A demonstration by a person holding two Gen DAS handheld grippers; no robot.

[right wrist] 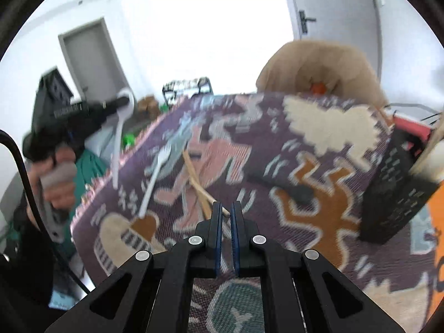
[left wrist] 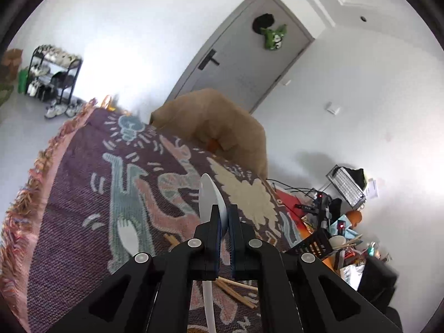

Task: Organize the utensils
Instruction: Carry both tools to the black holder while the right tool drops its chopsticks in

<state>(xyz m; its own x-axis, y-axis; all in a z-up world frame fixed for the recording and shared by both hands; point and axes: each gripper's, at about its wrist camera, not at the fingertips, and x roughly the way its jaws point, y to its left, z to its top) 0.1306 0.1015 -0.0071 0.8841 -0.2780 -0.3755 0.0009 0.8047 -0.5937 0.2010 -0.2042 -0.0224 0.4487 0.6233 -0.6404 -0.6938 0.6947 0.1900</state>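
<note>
Spoon point(left wrist: 208, 194) first: the left gripper point(left wrist: 224, 216) has its fingers pinched almost shut on the white spoon, gripping near the bowl, with the long handle hanging below. That grip looks off-balance to me; a quick swing could let the spoon pivot or slip out onto the cloth point(left wrist: 83, 194). A white fork point(right wrist: 155, 177) lies loose on the tabletop toward the left, and a few chopsticks point(right wrist: 198, 186) lie crossed just ahead of the right gripper point(right wrist: 225, 208). Its fingers stand nearly closed, and I see nothing between them; if it meant to take a chopstick, it seems to have missed. The black caddy point(right wrist: 399, 191) stands at the right edge of the cloth, already holding some utensils, and a careless drop there could tip it or miss it.

The right view shows what the left cannot: the person's hand point(right wrist: 57, 177) on the left gripper and the whole spoon dangling. The left view alone shows the pinch up close.
</note>
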